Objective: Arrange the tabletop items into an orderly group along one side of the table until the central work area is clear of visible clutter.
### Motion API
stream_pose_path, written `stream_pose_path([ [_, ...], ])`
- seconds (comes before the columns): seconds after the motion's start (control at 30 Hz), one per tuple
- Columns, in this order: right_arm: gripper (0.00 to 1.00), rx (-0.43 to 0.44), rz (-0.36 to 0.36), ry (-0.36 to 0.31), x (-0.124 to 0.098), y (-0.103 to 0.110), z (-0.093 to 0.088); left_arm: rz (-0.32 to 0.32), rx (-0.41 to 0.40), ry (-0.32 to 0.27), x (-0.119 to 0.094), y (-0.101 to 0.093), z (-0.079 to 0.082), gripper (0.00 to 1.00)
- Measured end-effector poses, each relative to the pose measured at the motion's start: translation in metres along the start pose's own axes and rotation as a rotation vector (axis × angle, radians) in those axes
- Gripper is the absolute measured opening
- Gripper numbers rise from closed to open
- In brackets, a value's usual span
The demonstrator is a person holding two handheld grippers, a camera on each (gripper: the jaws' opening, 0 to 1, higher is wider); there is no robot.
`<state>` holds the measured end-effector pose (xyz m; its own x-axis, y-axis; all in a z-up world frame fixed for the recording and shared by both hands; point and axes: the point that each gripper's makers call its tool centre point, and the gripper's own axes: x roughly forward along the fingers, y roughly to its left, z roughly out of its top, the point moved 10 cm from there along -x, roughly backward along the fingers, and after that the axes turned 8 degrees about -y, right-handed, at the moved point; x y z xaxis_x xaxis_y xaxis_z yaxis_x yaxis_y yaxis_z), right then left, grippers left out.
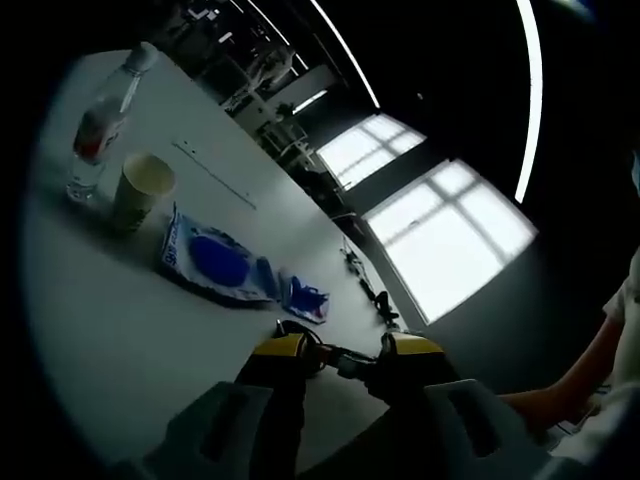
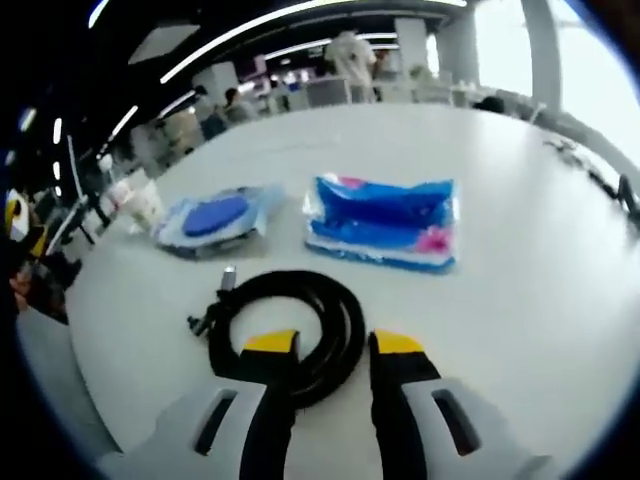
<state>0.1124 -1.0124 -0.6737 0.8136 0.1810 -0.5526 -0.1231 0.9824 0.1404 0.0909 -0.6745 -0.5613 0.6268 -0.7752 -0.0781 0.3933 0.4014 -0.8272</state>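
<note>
The right gripper (image 2: 335, 348), with its yellow-tipped black jaws spread and nothing between them, stood over the near edge of a coiled black cable with a metal plug end (image 2: 285, 325), which lay flat on the white table (image 2: 520, 300); the coil's rim ran between the two jaw tips, so this gripper looked clearly the nearer one and a short forward dip should have let it close on the loop. Beyond the coil, well apart from it, lay a flat blue and pink plastic packet (image 2: 382, 222) with its long axis across the view, and to its left a clear pouch holding a round blue pad (image 2: 215, 218). The left gripper (image 1: 340, 348) hung released too, its jaws apart just above the table; a dark bit of cable appeared between the tips, though whether it touched them could not be told. Farther out that way stood a pale paper cup (image 1: 140, 190) and a clear plastic water bottle with a red label (image 1: 102, 125), close together near the table's edge.
</note>
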Motion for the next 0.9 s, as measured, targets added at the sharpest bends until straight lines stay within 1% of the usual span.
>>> stream_pose_path([
  [0.07, 0.34, -0.013, -0.003, -0.01, 0.0, 0.001, -0.001, 0.004, 0.006, -0.002, -0.001, 0.0, 0.0, 0.32],
  [0.13, 0.38, -0.012, -0.001, -0.015, -0.001, 0.002, -0.002, 0.008, 0.009, -0.003, -0.002, 0.001, 0.001, 0.32],
  [0.23, 0.38, -0.013, 0.008, -0.024, -0.003, 0.003, -0.002, 0.016, 0.014, -0.003, -0.004, 0.002, 0.0, 0.33],
  [0.33, 0.41, -0.025, 0.023, -0.05, -0.005, 0.004, 0.001, 0.03, 0.029, -0.006, -0.006, 0.002, -0.001, 0.36],
  [0.47, 0.51, -0.014, 0.048, -0.113, -0.007, 0.006, 0.007, 0.067, 0.077, -0.018, -0.006, 0.005, -0.001, 0.52],
  [0.5, 0.54, -0.005, 0.05, -0.121, -0.008, 0.007, 0.009, 0.072, 0.097, -0.023, -0.006, 0.008, 0.0, 0.54],
  [0.57, 0.58, -0.007, 0.038, -0.12, -0.009, 0.007, 0.01, 0.075, 0.104, -0.012, -0.007, 0.009, 0.001, 0.53],
  [0.63, 0.63, -0.014, 0.035, -0.131, -0.01, 0.007, 0.012, 0.089, 0.136, -0.014, -0.008, 0.011, 0.002, 0.56],
  [0.7, 0.68, -0.002, 0.038, -0.149, -0.011, 0.008, 0.014, 0.126, 0.198, -0.04, -0.009, 0.013, 0.005, 0.66],
  [0.73, 0.71, 0.002, 0.045, -0.157, -0.011, 0.01, 0.015, 0.147, 0.236, -0.06, -0.01, 0.016, 0.007, 0.75],
  [0.8, 0.72, -0.002, 0.061, -0.168, -0.014, 0.013, 0.017, 0.168, 0.267, -0.065, -0.011, 0.018, 0.008, 0.85],
  [0.83, 0.73, -0.002, 0.068, -0.173, -0.014, 0.015, 0.017, 0.172, 0.267, -0.055, -0.012, 0.019, 0.008, 0.88],
  [0.9, 0.75, 0.005, 0.08, -0.178, -0.015, 0.017, 0.018, 0.179, 0.283, -0.031, -0.014, 0.021, 0.009, 0.87],
])
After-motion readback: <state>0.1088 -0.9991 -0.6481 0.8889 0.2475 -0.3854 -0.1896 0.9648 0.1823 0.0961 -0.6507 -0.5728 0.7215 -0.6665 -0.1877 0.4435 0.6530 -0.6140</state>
